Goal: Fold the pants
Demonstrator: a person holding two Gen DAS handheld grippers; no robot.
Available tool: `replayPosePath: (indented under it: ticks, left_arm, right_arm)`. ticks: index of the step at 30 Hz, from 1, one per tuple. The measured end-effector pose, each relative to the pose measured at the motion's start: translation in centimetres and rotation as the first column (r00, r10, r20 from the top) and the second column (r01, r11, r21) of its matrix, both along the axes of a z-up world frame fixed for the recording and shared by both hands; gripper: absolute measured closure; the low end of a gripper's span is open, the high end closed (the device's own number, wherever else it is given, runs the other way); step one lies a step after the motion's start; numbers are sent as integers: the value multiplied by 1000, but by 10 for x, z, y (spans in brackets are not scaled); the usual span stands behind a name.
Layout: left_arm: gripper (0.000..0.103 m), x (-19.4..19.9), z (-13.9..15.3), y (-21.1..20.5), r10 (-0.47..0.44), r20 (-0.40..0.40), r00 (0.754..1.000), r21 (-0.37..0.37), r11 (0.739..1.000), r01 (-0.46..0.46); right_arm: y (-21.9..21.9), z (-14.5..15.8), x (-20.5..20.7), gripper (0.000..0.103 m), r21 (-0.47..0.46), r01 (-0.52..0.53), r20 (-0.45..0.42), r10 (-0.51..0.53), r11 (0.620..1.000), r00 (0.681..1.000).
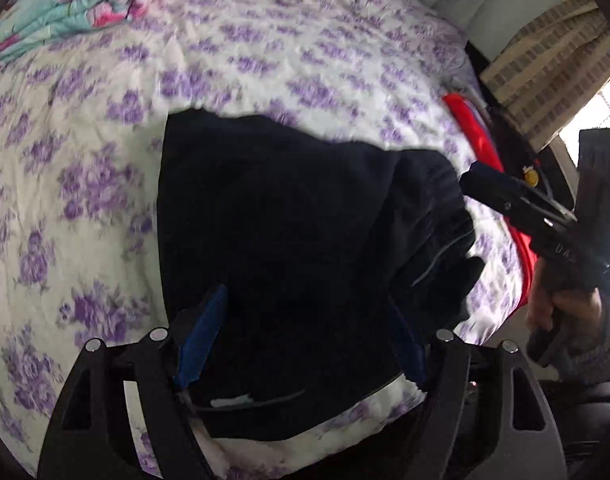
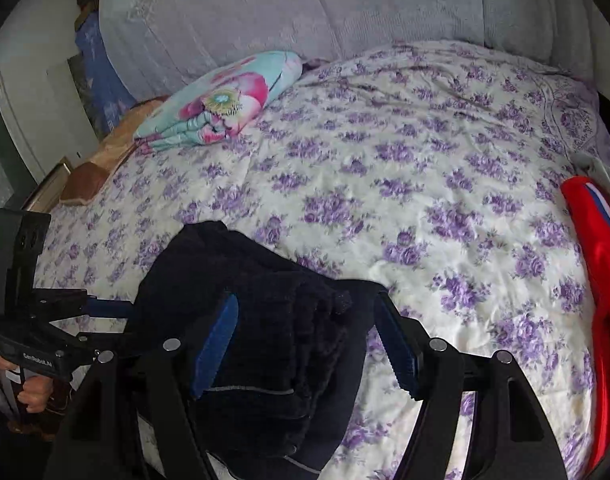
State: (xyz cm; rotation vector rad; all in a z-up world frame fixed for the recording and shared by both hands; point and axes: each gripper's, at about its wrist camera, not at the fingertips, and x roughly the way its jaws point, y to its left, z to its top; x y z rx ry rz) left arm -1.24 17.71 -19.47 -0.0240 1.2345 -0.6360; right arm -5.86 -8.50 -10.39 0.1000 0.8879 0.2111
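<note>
Dark pants (image 1: 297, 248) hide their own folds; red garment (image 2: 601, 280) cut off.

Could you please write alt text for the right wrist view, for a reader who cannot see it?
The open right gripper straddles a bundle of dark pants on a bed with a purple-flowered cover. The left gripper reaches the pants from the left; a folded floral blanket and a red garment lie nearby.

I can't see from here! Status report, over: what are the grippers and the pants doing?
Both hand-held grippers open: left, right. Dark pants bunched on flowered bedspread, between the fingers. Red garment at bed edge, apart.
</note>
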Motion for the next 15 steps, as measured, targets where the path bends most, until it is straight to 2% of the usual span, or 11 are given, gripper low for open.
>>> replayPosePath:
  ticks: [2,4,5,7,9,10,13,14,15]
  left_arm:
    - [29,-10,-23,-4,-52,21,998,68,996,50]
    - [26,-18,-26,-6,-67,62,996,77,995,62]
    - [25,-20,-26,-9,-69,69,995,91,994,62]
    - [25,-21,-21,-12,-75,69,995,106,992,67]
    - [25,-20,-13,-7,-61,54,997,88,995,56]
    - [25,-22,-5,-5,-56,55,997,73,996,52]
    - [23,-24,7,3,-51,91,995,45,998,47]
    - [22,-23,7,4,-46,88,995,50,998,42]
    - [22,-21,2,3,-38,77,996,63,997,33]
  right_arm:
    - [3,-34,-2,27,-88,-26,-116,15,996,993]
    - [-8,-60,-11,21,-57,-7,-190,-4,998,982]
    - [-14,-63,-16,21,-20,12,-200,-15,1000,980]
    - [-15,-59,-17,21,-14,10,-214,-13,1000,977]
    - [-10,-40,-19,22,-50,3,-171,-11,999,985]
    - [-7,-24,-21,22,-52,0,-115,-6,999,993]
    - [5,15,-19,23,4,-47,25,47,999,999]
    - [12,23,-15,31,26,-66,56,64,997,996]
    - [20,25,-10,45,60,-91,68,87,994,994]
